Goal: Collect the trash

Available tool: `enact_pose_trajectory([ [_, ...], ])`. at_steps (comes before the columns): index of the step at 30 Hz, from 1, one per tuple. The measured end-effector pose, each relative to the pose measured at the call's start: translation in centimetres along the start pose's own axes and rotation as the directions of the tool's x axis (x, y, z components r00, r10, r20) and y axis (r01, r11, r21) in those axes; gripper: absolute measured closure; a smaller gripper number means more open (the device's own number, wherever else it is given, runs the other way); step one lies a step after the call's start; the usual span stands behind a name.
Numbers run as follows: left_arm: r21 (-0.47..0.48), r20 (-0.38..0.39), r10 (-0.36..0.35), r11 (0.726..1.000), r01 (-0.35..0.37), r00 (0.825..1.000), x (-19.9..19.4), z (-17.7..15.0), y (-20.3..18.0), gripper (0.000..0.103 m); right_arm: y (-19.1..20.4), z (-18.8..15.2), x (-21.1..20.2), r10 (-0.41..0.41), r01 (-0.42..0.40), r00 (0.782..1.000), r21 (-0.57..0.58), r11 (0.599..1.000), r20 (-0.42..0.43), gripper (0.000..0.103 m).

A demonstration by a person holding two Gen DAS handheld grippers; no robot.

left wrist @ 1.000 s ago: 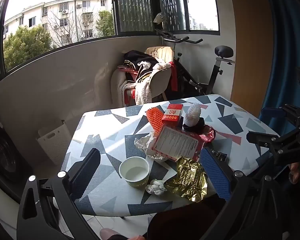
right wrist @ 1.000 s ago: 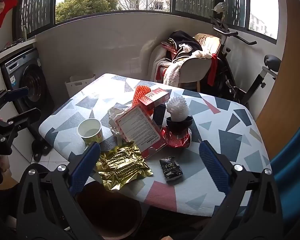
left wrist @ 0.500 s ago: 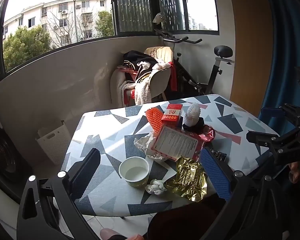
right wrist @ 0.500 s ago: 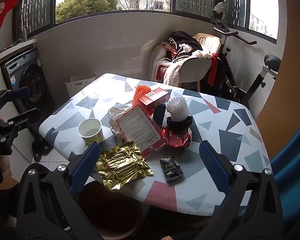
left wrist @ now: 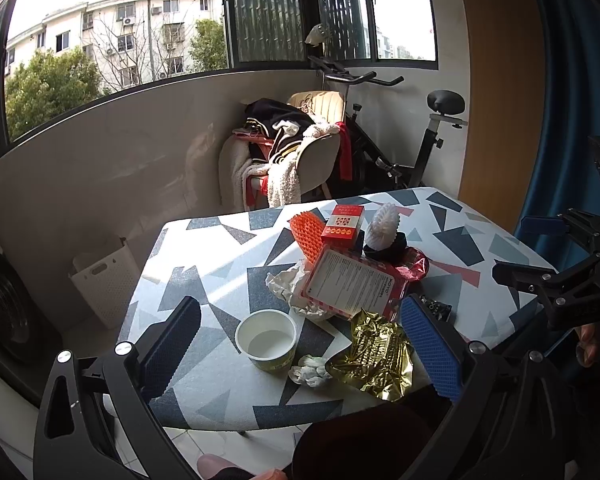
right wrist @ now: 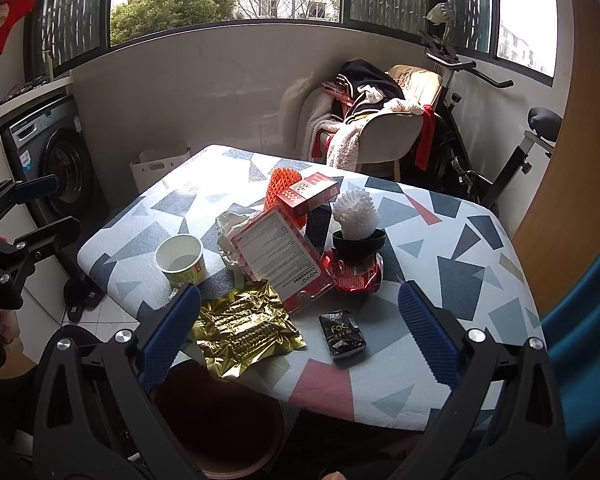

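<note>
Since all the trash is on the table (right wrist: 456, 280) and none of it is in a gripper, the job looks like it has not really begun. Both tools are wide apart and hold nothing. The left gripper (left wrist: 300, 344) hangs over the near edge of the table, with the cup (left wrist: 267, 339) between its fingers in the left view. The right gripper (right wrist: 300, 340) hangs over the near edge too, with the gold wrapper (right wrist: 244, 330) and the black packet (right wrist: 342, 334) between its fingers.

Down below the table edge sits a brown bin (right wrist: 220, 424). I think the trash should go in there. I cannot see anything in it, but most of it is hidden.

So everything is left to do. The cup is white inside and green outside, and it stands up. Just beside it lies a small white paper ball (left wrist: 310, 370). The gold wrapper is shiny and crinkled and lies flat at the table edge. The black packet is small and lies flat by itself. A flat red and white pack (right wrist: 278, 250) leans on a heap in the middle. By it are crumpled white paper (left wrist: 286, 282), a red box (right wrist: 310, 194), an orange net (left wrist: 306, 236), a white bumpy ball (right wrist: 356, 216) on a black ring, and a squashed red can (right wrist: 358, 272).
</note>
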State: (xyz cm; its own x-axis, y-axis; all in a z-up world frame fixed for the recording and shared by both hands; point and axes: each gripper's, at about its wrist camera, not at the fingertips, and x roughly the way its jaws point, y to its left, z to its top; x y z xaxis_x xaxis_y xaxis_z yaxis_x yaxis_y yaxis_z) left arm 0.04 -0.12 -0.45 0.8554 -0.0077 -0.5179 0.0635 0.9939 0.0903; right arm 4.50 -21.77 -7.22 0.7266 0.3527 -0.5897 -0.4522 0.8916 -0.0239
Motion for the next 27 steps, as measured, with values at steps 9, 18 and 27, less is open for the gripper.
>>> enact_pose_trajectory([
  [9, -0.001, 0.000, -0.001, 1.000, 0.001, 1.000, -0.17, 0.00, 0.09, 0.005, 0.08, -0.07, -0.01, 0.000, 0.000, 1.000, -0.001, 1.000, 0.000, 0.006],
  [18, 0.000, -0.002, -0.002, 1.000, 0.002, 1.000, -0.18, -0.21, 0.13, 0.005, 0.05, -0.13, 0.01, -0.001, 0.001, 1.000, -0.001, 1.000, -0.001, 0.006],
  [27, 0.000, -0.002, -0.003, 1.000, 0.003, 1.000, -0.17, -0.21, 0.13, 0.005, 0.05, -0.18, 0.04, 0.000, 0.000, 1.000, -0.001, 1.000, -0.002, 0.006],
])
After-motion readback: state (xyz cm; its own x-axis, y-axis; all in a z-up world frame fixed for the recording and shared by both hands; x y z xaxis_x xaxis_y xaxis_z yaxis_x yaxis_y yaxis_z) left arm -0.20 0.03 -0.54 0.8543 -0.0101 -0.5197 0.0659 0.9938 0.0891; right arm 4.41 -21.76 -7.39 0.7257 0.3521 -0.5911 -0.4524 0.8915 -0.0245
